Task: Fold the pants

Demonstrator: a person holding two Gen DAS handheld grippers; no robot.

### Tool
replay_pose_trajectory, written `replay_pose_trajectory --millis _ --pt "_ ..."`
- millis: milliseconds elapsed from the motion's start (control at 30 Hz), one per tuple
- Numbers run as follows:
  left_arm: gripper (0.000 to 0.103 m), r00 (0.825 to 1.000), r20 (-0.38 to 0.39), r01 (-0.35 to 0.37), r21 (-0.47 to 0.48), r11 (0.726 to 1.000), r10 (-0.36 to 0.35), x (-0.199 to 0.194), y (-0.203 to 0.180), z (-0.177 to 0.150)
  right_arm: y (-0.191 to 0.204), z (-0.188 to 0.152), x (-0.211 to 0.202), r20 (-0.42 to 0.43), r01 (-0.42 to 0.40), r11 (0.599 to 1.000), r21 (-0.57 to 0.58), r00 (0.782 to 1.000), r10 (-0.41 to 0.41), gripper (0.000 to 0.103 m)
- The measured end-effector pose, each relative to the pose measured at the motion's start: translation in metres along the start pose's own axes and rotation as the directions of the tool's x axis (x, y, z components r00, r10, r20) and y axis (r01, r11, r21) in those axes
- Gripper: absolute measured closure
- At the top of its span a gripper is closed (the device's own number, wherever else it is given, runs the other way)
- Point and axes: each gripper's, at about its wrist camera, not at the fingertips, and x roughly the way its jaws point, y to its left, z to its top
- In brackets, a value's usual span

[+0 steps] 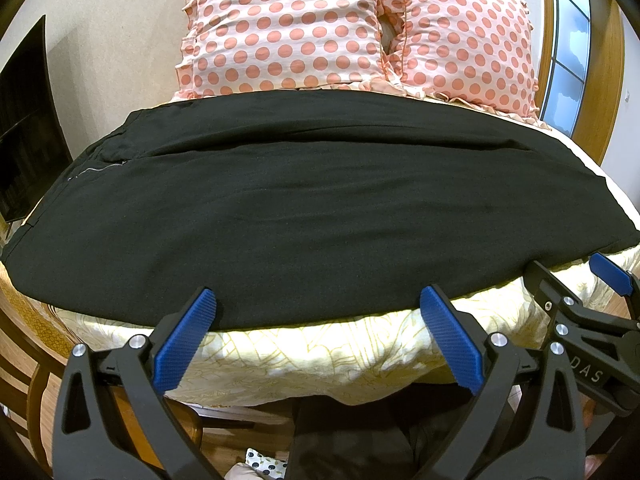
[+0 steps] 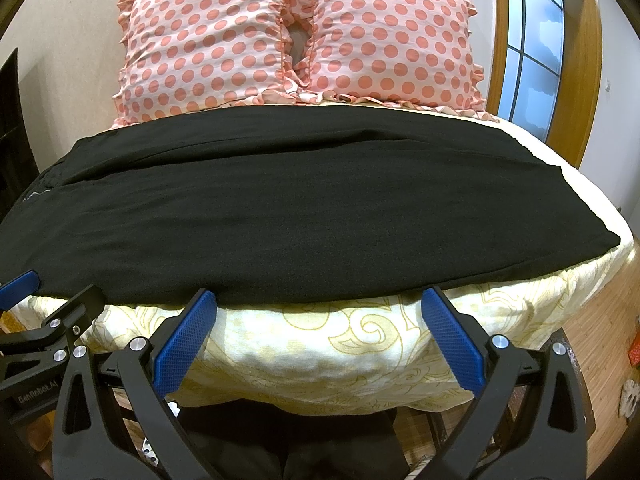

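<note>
Pants (image 1: 312,208), black, lie flat across a bed (image 1: 320,352) covered in a cream, yellow-patterned spread, their long axis running left to right, crosswise to the view. In the left wrist view the left hand-held gripper (image 1: 318,308) hovers at the near long edge of the pants, jaws spread wide and holding nothing, its blue fingertips (image 1: 192,320) just reaching that edge. The zipper (image 1: 100,168) and gathered waist sit at the far left, so the waist points left and the leg hems (image 1: 616,220) point right. The right hand-held gripper (image 1: 600,276) shows at the right margin, near the hem corner; whether it is spread cannot be judged here. Two pink polka-dot pillows (image 1: 352,28) lie beyond the far edge. In the right wrist view the right hand-held gripper (image 2: 320,308) likewise sits at the near edge, jaws wide apart and empty, with the pants (image 2: 300,216) directly ahead and the hem end (image 2: 592,236) off to its right. The left hand-held gripper (image 2: 24,284) appears at the left margin, beside the near edge toward the waist. The left arm is judged nearer the waist, the right nearer the hems; the coming move likely turns on pinching this near edge and carrying it across the short axis.
</note>
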Motion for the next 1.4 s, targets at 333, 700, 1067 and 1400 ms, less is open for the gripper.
replay_pose_trajectory --millis 333,700,1067,1400 --pt "0.002 0.999 -0.039 -0.007 -0.004 1.000 0.007 0.004 0.001 0.005 -0.003 0.000 0.000 -0.002 -0.034 0.999 -0.027 0.999 0.034 0.001" --pt "0.002 0.995 -0.026 -0.100 0.043 0.994 0.101 -0.007 -0.004 0.014 -0.018 0.003 -0.012 0.007 -0.115 0.992 -0.051 0.993 0.115 0.001" --pt "0.002 0.999 0.015 -0.031 -0.061 0.998 0.032 -0.013 0.022 0.046 -0.097 0.072 -0.021 0.129 0.000 0.997 0.079 0.992 -0.010 0.001" --pt "0.002 0.993 0.036 -0.102 -0.196 0.975 0.111 0.007 0.070 0.068 -0.212 0.192 0.093 -0.054 0.248 0.913 0.324 0.968 -0.244 0.006"
